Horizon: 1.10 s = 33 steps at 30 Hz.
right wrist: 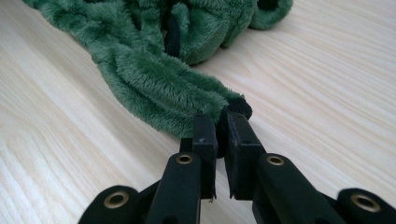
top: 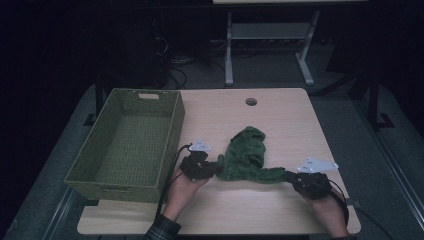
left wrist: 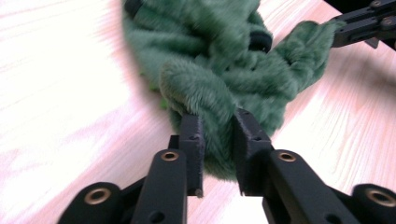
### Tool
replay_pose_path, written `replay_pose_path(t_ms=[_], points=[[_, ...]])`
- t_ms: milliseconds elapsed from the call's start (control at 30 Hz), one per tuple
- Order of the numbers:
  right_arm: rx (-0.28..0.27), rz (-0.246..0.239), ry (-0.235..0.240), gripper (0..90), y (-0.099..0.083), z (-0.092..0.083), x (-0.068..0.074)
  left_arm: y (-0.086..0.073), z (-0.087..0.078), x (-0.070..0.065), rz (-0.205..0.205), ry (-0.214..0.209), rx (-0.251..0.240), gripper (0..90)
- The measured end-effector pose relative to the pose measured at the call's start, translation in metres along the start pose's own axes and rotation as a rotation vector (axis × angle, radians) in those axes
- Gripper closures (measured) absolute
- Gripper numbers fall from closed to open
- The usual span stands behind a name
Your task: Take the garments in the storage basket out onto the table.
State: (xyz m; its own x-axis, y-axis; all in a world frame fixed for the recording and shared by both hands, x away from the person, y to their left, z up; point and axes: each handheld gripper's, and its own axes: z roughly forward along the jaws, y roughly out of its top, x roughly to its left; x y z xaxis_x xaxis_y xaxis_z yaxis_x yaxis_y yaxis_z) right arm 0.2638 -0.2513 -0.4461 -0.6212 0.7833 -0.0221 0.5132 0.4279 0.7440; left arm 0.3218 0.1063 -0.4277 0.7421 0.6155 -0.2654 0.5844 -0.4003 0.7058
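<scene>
left gripper (left wrist: 219, 156): jaws clenched on green plush garment (top: 246, 156);
right gripper (right wrist: 222, 144): jaws clenched on its other end, likely to spread it on the counter (top: 280, 117)

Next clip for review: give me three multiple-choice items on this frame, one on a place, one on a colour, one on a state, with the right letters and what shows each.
1. Where does the woven basket stand?
A. At the table's left side, by the left claw
B. On the floor
C. At the table's right edge

2. What colour is the fuzzy garment?
A. Red
B. Green
C. White

3. How is the garment held?
A. It lies untouched
B. One claw alone holds it
C. Both claws are shut on it, one at each end

Key:
1. A: the high view shows the basket on the table just left of the left claw.
2. B: the plush is green in all three views.
3. C: the left claw pinches one end, and the right claw pinches the other, as each gripper view shows.
</scene>
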Motion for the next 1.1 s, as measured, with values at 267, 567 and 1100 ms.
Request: replay_pose_path(t_ms=[267,567,1100], points=[[-0.015,0.017,-0.018,73.6,-0.005,-0.008,-0.004,0.004,-0.016,-0.003,-0.003,0.045,-0.051,67.0],[-0.052,0.011,0.0,79.1,0.007,-0.01,-0.006,0.013,-0.017,-0.011,0.028,-0.01,-0.041,79.7],[0.121,-0.032,0.085,89.4,0.005,0.034,-0.001,-0.015,0.033,-0.002,0.073,-0.022,0.172,88.1]])
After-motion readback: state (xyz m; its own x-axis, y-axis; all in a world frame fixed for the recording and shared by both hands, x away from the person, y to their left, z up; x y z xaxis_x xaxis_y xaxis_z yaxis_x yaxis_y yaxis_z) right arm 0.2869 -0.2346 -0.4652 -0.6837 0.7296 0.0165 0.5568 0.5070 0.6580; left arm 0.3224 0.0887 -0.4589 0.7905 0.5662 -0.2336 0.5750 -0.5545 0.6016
